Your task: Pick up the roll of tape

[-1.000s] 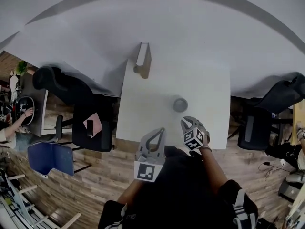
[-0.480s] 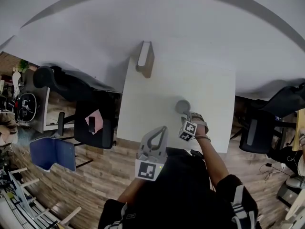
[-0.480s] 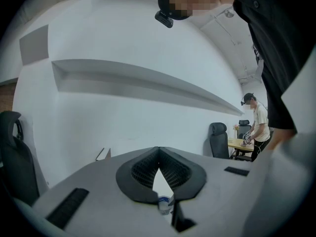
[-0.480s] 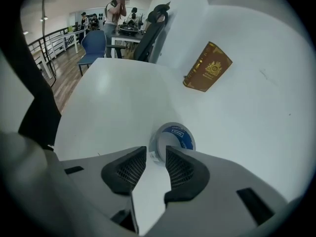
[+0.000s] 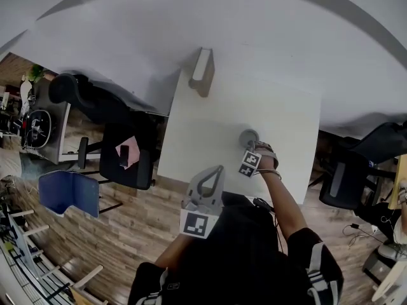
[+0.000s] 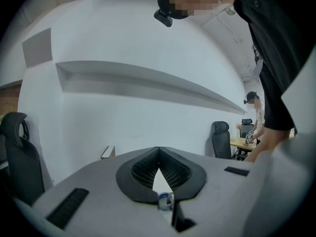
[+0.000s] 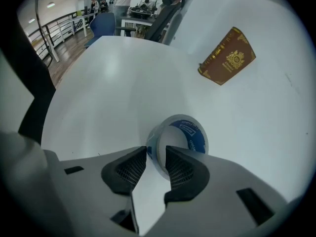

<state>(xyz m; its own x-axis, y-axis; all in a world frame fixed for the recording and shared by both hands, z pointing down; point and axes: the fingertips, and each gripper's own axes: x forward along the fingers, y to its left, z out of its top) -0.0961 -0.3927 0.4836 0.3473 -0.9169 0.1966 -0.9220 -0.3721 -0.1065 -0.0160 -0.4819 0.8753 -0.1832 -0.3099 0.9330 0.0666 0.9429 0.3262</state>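
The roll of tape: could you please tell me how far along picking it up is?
Approach done: right gripper sits at the roll of tape, jaws opening astride its near wall. Remaining: close and lift; the roll rests on the table.

Blue-and-white roll of tape (image 7: 192, 132), lying flat

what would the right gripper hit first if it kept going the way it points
The roll of tape: the right gripper points steeply down at it, jaws opening, with the roll's near wall seemingly in the gap but not pinched. Past it, the table.
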